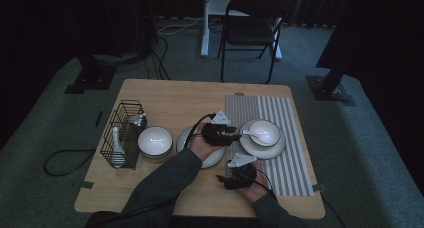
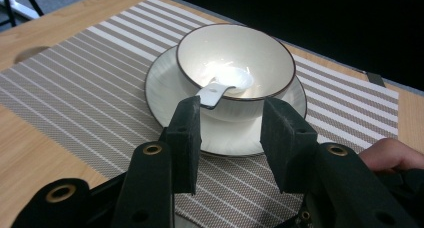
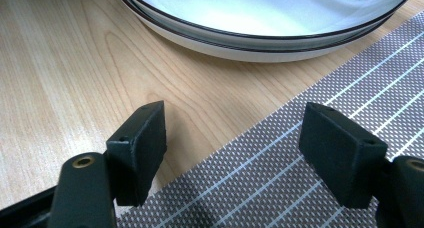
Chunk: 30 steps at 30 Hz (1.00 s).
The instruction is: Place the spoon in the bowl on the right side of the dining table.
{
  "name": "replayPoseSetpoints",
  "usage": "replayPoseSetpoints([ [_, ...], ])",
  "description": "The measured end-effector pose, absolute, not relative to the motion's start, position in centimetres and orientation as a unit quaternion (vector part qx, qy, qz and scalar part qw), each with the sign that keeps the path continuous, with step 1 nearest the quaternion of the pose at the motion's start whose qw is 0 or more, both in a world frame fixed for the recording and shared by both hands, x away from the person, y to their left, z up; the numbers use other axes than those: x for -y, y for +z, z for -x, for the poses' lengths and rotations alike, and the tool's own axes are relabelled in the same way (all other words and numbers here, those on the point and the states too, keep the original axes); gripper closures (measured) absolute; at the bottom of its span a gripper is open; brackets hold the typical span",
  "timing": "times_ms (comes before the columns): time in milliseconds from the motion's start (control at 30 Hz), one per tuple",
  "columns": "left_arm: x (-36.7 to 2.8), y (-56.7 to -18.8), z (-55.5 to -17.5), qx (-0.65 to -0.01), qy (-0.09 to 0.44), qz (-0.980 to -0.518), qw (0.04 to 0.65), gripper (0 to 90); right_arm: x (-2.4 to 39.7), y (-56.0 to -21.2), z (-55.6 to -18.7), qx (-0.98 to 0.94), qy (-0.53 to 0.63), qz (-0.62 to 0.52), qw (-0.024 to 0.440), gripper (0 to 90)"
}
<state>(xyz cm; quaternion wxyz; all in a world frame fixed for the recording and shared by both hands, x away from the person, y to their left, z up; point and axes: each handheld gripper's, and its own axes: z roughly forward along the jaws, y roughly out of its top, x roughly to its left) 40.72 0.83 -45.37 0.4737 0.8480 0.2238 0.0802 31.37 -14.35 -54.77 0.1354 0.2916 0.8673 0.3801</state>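
Where dim grey carpet surrounds it, wooden table (image 1: 165, 95) carries, left to right: wire rack (image 1: 121, 133), empty bowl (image 1: 155, 140), left gripper (image 2: 231, 133) spread just short of spoon (image 2: 225, 85) in bowl on saucer (image 2: 165, 83), striped placemat (image 1: 290, 138); right gripper (image 3: 232, 148) spread, empty.

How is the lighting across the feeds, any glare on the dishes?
High view: dim overall, dark surroundings, wooden table still readable. Left gripper view: bright glare inside the white dark-rimmed bowl around the white spoon. Right gripper view: well lit, white plate sheen blown out, near jaws soft.
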Motion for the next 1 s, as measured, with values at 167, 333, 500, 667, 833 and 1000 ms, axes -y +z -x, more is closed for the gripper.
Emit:
replayPoseSetpoints([
  [167, -1.7, -44.8, -40.5, -0.229, 0.073, -0.846, 0.475, 58.2, 14.4, -54.8, -31.4, -0.867, 0.38, -0.291, 0.136, 26.6],
  [333, -2.5, -44.2, -40.0, -0.233, 0.083, -0.846, 0.472, 57.2, 14.4, -54.8, -31.4, -0.867, 0.38, -0.291, 0.136, 26.6],
  [500, -3.3, -43.7, -39.7, -0.235, 0.092, -0.848, 0.467, 56.8, 14.4, -54.8, -31.4, -0.867, 0.38, -0.291, 0.136, 26.6],
  [667, -4.2, -43.3, -39.5, -0.24, 0.098, -0.845, 0.468, 56.5, 14.3, -54.8, -31.4, -0.867, 0.381, -0.292, 0.135, 26.6],
  [833, -4.9, -42.8, -39.1, -0.239, 0.106, -0.844, 0.468, 56.3, 14.3, -54.8, -31.4, -0.867, 0.381, -0.291, 0.135, 26.6],
  [1000, -6.1, -42.3, -38.6, -0.245, 0.117, -0.842, 0.467, 56.1, 14.3, -54.8, -31.4, -0.867, 0.381, -0.291, 0.136, 26.6],
])
